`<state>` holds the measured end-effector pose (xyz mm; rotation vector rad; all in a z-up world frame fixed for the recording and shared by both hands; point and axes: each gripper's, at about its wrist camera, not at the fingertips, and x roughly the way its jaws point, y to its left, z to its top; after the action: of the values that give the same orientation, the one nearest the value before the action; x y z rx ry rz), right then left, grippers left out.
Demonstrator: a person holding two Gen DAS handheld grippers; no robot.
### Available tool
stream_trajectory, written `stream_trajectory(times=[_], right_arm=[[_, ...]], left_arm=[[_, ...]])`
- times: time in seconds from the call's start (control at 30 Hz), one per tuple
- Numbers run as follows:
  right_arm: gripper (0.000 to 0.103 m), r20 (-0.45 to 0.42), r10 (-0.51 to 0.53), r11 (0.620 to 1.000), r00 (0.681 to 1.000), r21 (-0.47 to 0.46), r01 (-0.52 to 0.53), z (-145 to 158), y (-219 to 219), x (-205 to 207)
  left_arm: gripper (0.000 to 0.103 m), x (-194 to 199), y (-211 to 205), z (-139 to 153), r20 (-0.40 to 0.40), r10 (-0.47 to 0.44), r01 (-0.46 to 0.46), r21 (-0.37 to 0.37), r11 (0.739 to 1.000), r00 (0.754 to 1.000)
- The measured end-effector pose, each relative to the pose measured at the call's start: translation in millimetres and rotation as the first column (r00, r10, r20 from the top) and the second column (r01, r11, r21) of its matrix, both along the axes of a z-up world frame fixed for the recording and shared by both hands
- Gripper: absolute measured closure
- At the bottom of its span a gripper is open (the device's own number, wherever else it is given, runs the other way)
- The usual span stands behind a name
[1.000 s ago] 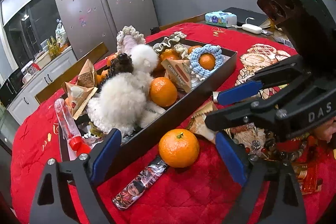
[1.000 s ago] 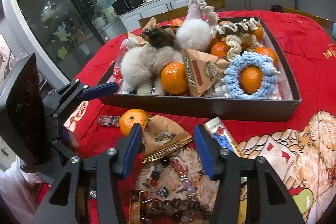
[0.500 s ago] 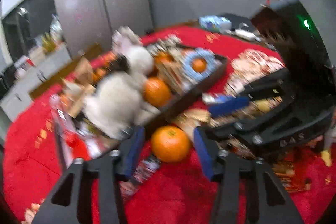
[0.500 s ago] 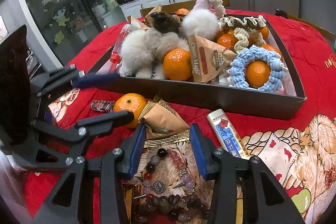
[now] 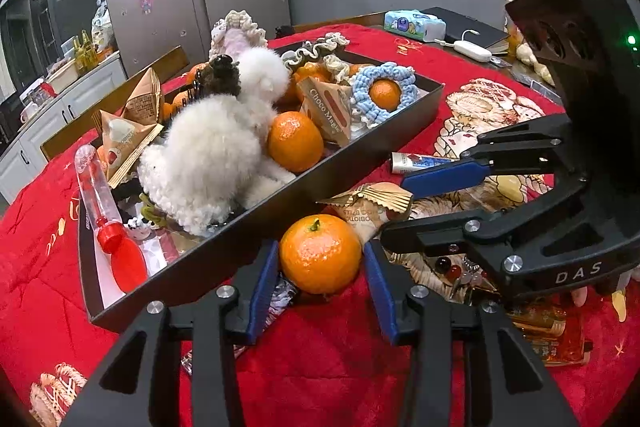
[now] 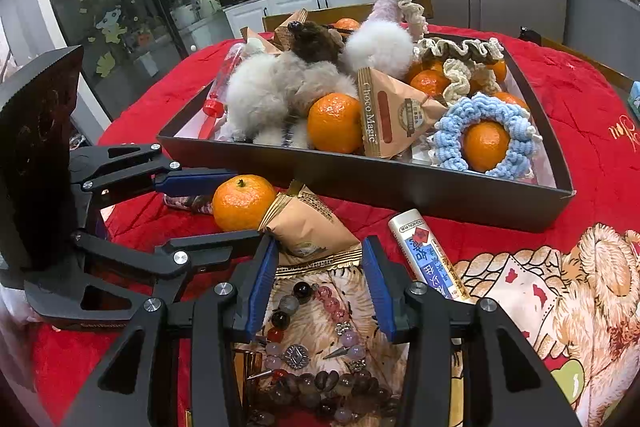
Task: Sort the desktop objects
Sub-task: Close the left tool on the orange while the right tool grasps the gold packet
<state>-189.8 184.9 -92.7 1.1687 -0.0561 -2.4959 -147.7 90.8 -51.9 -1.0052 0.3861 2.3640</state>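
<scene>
A loose orange (image 5: pixel 320 253) lies on the red cloth in front of the dark tray (image 5: pixel 372 147). My left gripper (image 5: pixel 320 281) is open with its blue pads on either side of the orange, close to it but apart. The orange also shows in the right wrist view (image 6: pixel 243 202). My right gripper (image 6: pixel 318 281) is open around the near edge of a brown snack packet (image 6: pixel 312 231), above a bead bracelet (image 6: pixel 308 359). The tray (image 6: pixel 400 183) holds oranges, fluffy toys, crochet rings and snack packets.
A white tube (image 6: pixel 430 257) lies right of the snack packet. A dark printed strip (image 5: pixel 280 301) lies under the left gripper, beside the orange. The tray's near wall stands just behind both grippers. A tissue pack (image 5: pixel 414 25) and a notebook sit at the far table edge.
My left gripper has moved forward and narrowed, so the loose orange now sits between its pads. My right gripper has narrowed and moved forward around the snack packet's edge.
</scene>
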Motion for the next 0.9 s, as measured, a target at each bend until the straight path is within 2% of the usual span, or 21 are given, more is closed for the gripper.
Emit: stream_trajectory(times=[0.23,0.43,0.67,0.9], right_arm=[[0.058,-0.033,0.020,0.999,0.999,0.041,-0.018,5,-8,1],[0.059,-0.008,0.051,0.998,0.999,0.031,-0.051,1,-9,-11],[0.066,-0.023,0.068,0.997,0.997,0.045,-0.067,3,-11,-11],[0.070,-0.063,0.072,0.994,0.995,0.087,-0.066,8,-26,-4]], left_arm=[[0.060,-1,-2,0,-0.003,0.008,-0.008,-0.005,1.000,1.000],[0.061,-3,-5,-1,-0.013,0.036,-0.037,-0.022,0.999,0.999],[0.061,-1,-5,-1,-0.029,0.048,-0.049,-0.039,0.998,0.998],[0.061,2,-8,2,-0.039,0.063,-0.063,-0.014,0.998,0.997]])
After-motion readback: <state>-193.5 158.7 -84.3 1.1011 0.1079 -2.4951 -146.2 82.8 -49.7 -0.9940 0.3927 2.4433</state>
